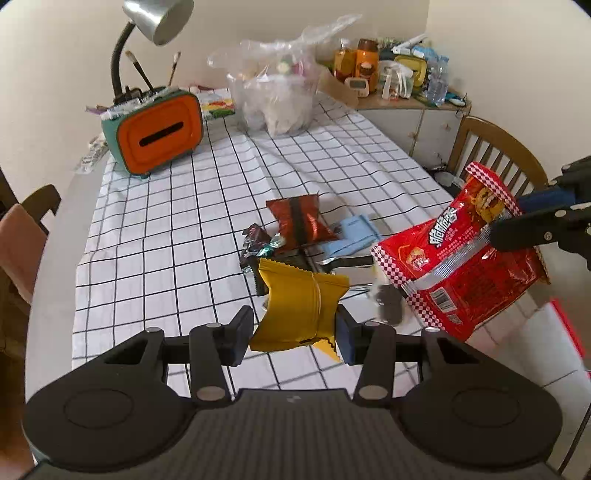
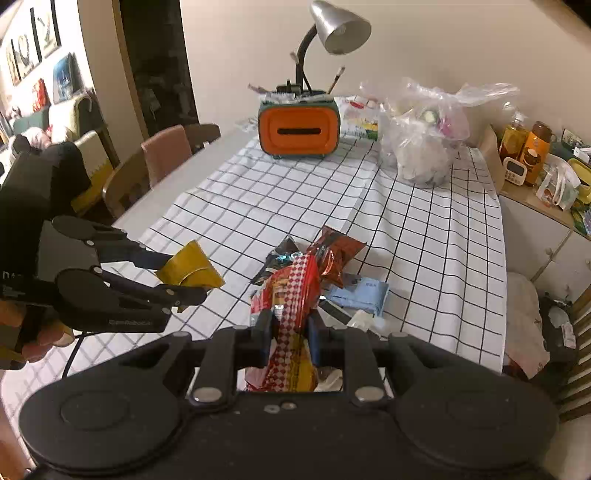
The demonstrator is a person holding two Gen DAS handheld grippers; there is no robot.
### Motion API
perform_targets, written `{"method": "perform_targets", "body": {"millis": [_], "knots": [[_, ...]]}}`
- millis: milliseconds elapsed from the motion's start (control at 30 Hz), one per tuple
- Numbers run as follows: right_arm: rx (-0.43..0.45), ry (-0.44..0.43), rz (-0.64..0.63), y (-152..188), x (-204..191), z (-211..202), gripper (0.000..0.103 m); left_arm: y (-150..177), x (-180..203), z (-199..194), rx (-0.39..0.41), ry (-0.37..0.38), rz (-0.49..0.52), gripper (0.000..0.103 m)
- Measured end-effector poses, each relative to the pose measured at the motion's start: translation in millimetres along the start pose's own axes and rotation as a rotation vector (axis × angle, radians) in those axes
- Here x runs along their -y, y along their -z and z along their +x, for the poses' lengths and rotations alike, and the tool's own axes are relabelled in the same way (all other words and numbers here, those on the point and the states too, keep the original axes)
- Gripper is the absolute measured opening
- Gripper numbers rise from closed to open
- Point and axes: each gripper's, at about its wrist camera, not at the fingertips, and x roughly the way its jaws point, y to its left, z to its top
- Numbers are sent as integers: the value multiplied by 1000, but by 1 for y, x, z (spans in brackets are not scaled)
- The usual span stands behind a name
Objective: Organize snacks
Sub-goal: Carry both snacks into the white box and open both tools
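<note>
Bare checked tablecloth (image 1: 177,236) lies open left of the snack pile (image 1: 295,236); tissue box (image 1: 159,136) blocks farther back.

Both of my wrist feeds were fisheye, so the checked tablecloth (image 1: 184,221) bowed and the corners went black. The left view was bright, soft and even, with faint shadows. The right view looked warmer and dimmer, its doorway (image 2: 155,62) nearly black. The desk lamp (image 2: 340,26) was unlit.

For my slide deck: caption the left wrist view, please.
Left gripper holds a yellow snack packet; right gripper lifts a red one.
</note>
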Motion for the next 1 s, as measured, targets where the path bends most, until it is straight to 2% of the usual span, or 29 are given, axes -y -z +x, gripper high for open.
{"method": "perform_targets", "body": {"millis": [233,300,500,767,1000], "knots": [[5,-52,4,29,13,-43,18,13,50,-40,-8,-7,-5,46],[6,-67,4,40,17,-52,18,19,65,-46,-26,11,-10,46],[-18,-118,35,76,32,-70,18,43,110,-51,-89,-2,-4,46],[-90,-167,69,129,34,-67,18,77,151,-46,-203,-47,-23,46],[-144,-202,138,164,33,-54,18,100,165,-26,-325,-89,-87,46]]}}
